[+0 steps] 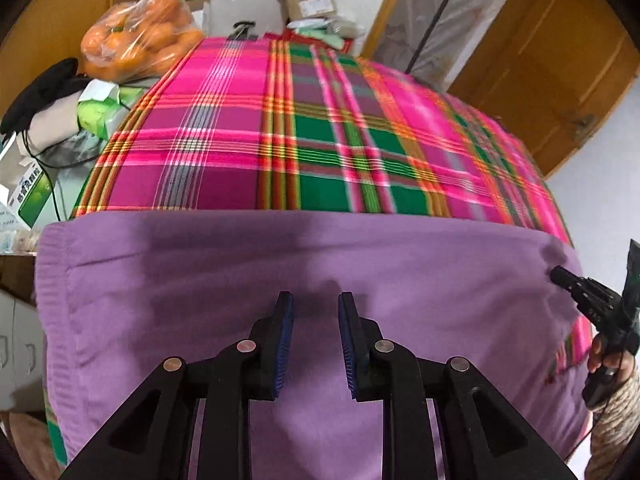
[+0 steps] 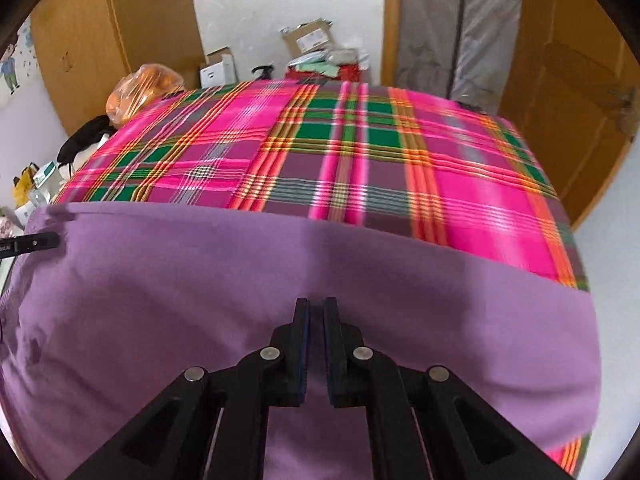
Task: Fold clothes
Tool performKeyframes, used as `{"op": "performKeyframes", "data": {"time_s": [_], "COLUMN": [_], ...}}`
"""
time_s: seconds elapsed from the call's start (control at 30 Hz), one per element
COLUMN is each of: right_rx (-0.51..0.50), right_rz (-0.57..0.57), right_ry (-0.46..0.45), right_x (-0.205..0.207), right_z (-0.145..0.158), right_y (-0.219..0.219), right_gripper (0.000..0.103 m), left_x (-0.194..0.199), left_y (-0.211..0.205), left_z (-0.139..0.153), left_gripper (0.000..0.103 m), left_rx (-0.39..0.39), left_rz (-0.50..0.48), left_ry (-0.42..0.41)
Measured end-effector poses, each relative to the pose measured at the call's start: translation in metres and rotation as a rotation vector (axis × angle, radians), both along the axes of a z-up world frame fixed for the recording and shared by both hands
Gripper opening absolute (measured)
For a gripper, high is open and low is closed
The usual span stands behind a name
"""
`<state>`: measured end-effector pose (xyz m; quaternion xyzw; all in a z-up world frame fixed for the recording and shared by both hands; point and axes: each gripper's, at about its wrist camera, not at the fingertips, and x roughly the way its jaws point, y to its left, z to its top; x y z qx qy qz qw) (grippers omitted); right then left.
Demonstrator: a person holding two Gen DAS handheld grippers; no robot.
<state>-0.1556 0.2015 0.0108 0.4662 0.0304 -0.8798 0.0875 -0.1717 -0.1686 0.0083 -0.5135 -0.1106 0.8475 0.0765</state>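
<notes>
Purple garment (image 1: 248,280) is lying flat on the plaid sheet (image 1: 280,128), left tongs (image 1: 316,300) hovering apart above it, right tongs (image 2: 316,304) nearly closed, gripping nothing.

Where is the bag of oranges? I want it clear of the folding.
The bag of oranges sits off the plaid sheet's far-left corner in both views, above a black garment.

White wall (image 2: 280,8), wooden wardrobe (image 2: 120,32), wooden door (image 2: 568,92), plaid-covered bed (image 2: 360,152).
</notes>
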Motion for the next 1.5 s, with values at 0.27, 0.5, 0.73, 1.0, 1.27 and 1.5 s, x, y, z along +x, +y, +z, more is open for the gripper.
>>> {"op": "performKeyframes", "data": {"time_s": [0.27, 0.5, 0.73, 1.0, 1.27, 1.5], "right_rx": [0.005, 0.001, -0.066, -0.029, -0.044, -0.082], "right_rz": [0.007, -0.008, -0.029, -0.087, 0.017, 0.158], "right_ry": [0.007, 0.028, 0.021, 0.046, 0.090, 0.073], "right_x": [-0.044, -0.069, -0.078, -0.046, 0.005, 0.040], "right_z": [-0.008, -0.008, -0.010, 0.008, 0.039, 0.054], "right_y": [-0.006, -0.004, 0.007, 0.015, -0.011, -0.057], "right_gripper": [0.007, 0.007, 0.010, 0.017, 0.017, 0.018], "left_x": [-0.039, -0.062, -0.075, -0.049, 0.011, 0.053], "left_y": [-0.003, 0.007, 0.009, -0.034, -0.088, -0.113], "left_z": [-0.004, -0.004, -0.004, 0.008, 0.025, 0.023], "left_gripper": [0.023, 0.023, 0.023, 0.024, 0.024, 0.024], "left_rx": [0.032, -0.027, -0.022, -0.012, -0.016, -0.009], "left_rz": [0.014, 0.014, 0.029, 0.124, 0.208, 0.230], "left_ry": [0.048, 0.104, 0.100, 0.049, 0.067, 0.038]}}
